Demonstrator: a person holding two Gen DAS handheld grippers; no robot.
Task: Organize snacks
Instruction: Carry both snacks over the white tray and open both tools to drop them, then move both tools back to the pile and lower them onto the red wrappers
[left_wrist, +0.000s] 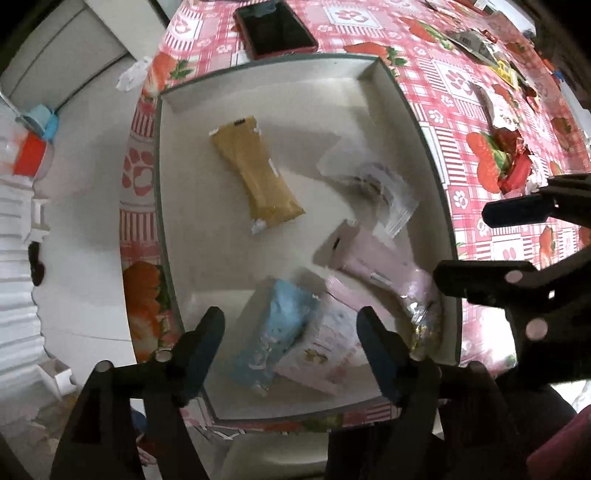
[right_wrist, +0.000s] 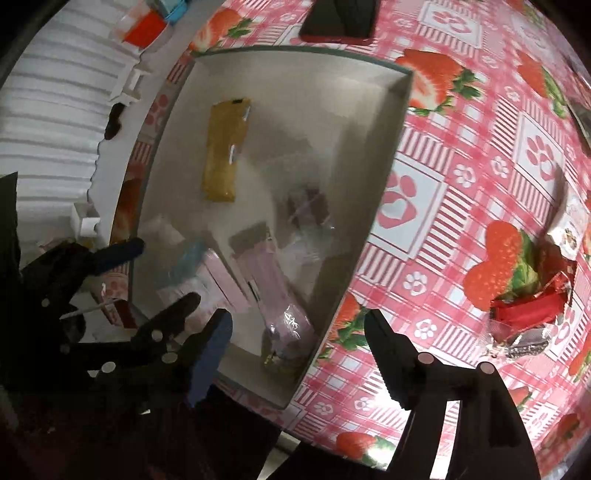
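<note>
A white shallow box (left_wrist: 406, 110) (right_wrist: 388, 147) lies on the strawberry tablecloth and holds several snack packets: a yellow one (left_wrist: 255, 173) (right_wrist: 223, 147), a clear one (left_wrist: 373, 184), a pink one (left_wrist: 373, 262) (right_wrist: 266, 273), a blue one (left_wrist: 277, 332) and a pink-white one (left_wrist: 325, 347). My left gripper (left_wrist: 291, 350) is open and empty above the box's near end. My right gripper (right_wrist: 299, 350) is open and empty over the box's near right corner; it also shows in the left wrist view (left_wrist: 484, 243). A red packet (right_wrist: 528, 314) (left_wrist: 517, 170) lies on the cloth to the right.
A dark red-rimmed tray (left_wrist: 273, 27) (right_wrist: 340, 22) sits beyond the box. More loose packets (left_wrist: 476, 44) lie at the table's far right, and a white packet (right_wrist: 569, 225) lies near the red one. The table edge drops to the left, with white furniture (right_wrist: 48, 110) beside it.
</note>
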